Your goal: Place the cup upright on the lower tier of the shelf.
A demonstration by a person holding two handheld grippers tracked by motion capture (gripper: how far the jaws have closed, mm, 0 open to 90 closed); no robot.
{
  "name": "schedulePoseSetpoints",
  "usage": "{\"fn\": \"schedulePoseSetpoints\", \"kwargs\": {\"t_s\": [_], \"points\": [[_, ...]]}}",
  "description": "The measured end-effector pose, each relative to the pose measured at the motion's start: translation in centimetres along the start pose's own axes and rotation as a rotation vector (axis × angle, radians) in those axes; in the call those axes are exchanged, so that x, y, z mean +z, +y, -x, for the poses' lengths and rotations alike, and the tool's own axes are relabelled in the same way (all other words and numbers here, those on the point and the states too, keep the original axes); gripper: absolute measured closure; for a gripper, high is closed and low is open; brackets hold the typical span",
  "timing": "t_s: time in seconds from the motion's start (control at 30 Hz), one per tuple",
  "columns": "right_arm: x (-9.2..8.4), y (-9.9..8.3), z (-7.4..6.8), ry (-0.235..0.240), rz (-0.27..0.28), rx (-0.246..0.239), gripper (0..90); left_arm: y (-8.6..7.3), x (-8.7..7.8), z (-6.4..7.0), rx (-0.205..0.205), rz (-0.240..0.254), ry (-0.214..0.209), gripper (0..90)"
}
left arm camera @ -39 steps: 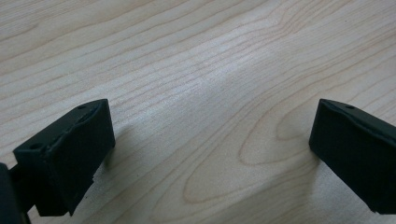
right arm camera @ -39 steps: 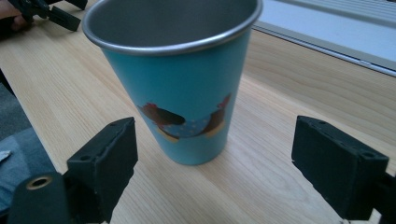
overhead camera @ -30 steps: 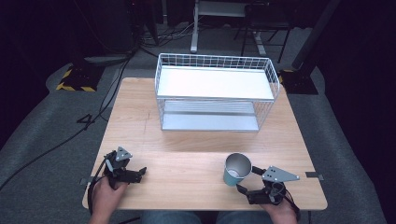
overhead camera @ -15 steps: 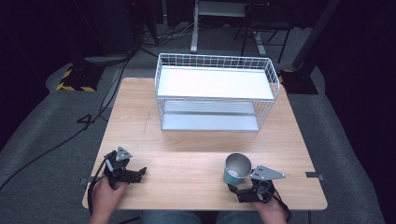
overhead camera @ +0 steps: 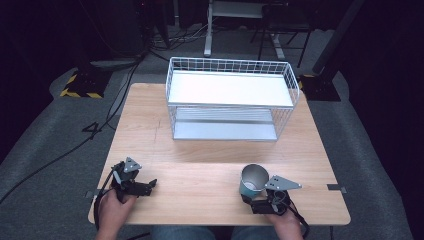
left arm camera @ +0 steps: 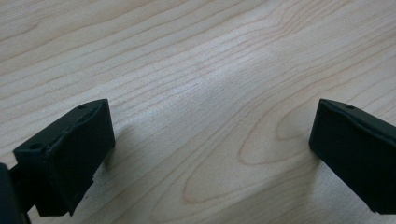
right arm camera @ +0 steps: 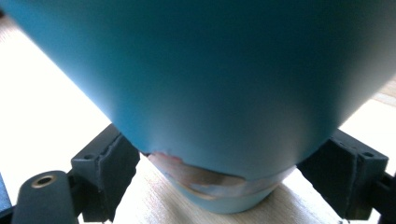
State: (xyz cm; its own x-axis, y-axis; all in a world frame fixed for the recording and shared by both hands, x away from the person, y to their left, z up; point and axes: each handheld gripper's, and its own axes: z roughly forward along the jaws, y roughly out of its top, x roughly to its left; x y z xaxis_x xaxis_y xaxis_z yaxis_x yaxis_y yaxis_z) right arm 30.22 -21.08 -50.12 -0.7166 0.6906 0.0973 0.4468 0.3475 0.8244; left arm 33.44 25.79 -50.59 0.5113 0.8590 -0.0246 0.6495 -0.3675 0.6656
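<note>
wooden table [overhead camera: 200, 165], one teal cup [overhead camera: 251, 181] between closing right gripper [overhead camera: 256, 200], left gripper [overhead camera: 146, 186] open, one wire rack [overhead camera: 230, 100]

Beyond your tongs: light wooden counter [overhead camera: 210, 165], white wire shelf rack [overhead camera: 230, 102] at its far side. Grey carpet floor [overhead camera: 45, 145], black cables [overhead camera: 110, 95], yellow-black striped plate [overhead camera: 80, 84], dark room behind.

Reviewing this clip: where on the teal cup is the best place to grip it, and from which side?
Probably low on the teal cup's wall, coming in level from the person's side. It stands upright near the table's front edge and narrows toward its base, so jaws fit around it there. The right gripper does this: its jaws have just been closing with the cup's lower part between them, both meeting its wall.
</note>
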Motion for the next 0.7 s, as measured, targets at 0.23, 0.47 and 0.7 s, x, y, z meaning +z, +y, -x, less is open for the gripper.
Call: {"fn": "schedulePoseSetpoints", "kwargs": {"t_s": [0.23, 0.47, 0.7], "points": [[0.01, -0.02, -0.18, -0.023, -0.008, -0.036, 24.5, 0.0, 0.0, -0.01, 0.001, 0.0, -0.001, 0.6], [0.04, 0.0, -0.23, -0.02, -0.007, -0.044, 24.9, 0.01, -0.01, -0.02, 0.002, -0.002, -0.002, 0.6], [0.01, 0.08, -0.34, -0.023, -0.005, -0.052, 25.0, 0.01, -0.01, -0.03, 0.003, -0.001, 0.001, 0.6]]}}
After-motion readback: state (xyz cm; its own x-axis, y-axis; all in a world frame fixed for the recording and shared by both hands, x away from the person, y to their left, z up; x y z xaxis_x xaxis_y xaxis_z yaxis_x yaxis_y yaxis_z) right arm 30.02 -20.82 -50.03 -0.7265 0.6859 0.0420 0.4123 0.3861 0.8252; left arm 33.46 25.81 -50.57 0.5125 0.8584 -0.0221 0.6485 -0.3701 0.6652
